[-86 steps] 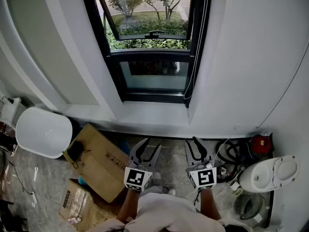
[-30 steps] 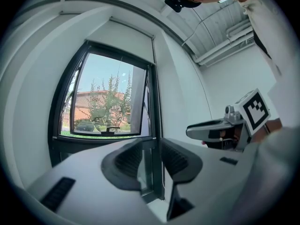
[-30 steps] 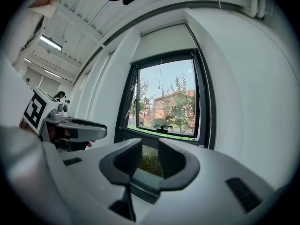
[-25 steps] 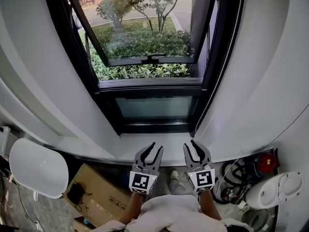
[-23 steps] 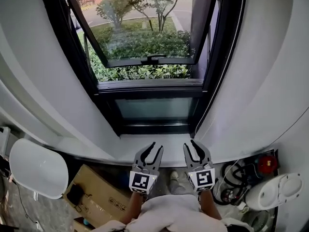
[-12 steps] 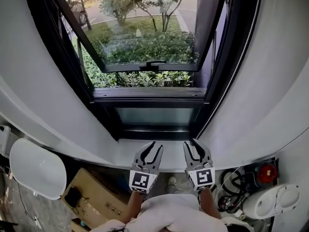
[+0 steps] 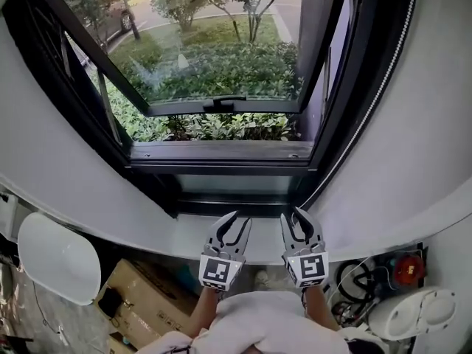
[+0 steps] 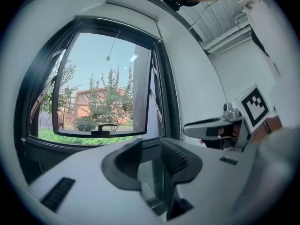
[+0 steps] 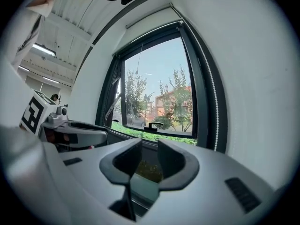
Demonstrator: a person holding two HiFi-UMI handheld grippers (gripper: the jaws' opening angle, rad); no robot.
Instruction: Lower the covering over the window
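left gripper point(image 7: 241, 218) and right gripper point(image 7: 292, 216) are pointing level at the black-framed window point(image 7: 221, 150), both released, nothing between the jaws. no covering is showing over the glass. its white beaded pull chain point(image 9: 216, 121) is hanging vertically down the frame's right side, so the right gripper is sitting nearer.

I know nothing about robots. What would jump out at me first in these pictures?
The black-framed window fills the top of the head view, its sash tilted outward over green shrubs. Just below it, the left gripper and the right gripper point at it side by side, jaws apart and empty. A white bead chain hangs along the frame's right side.
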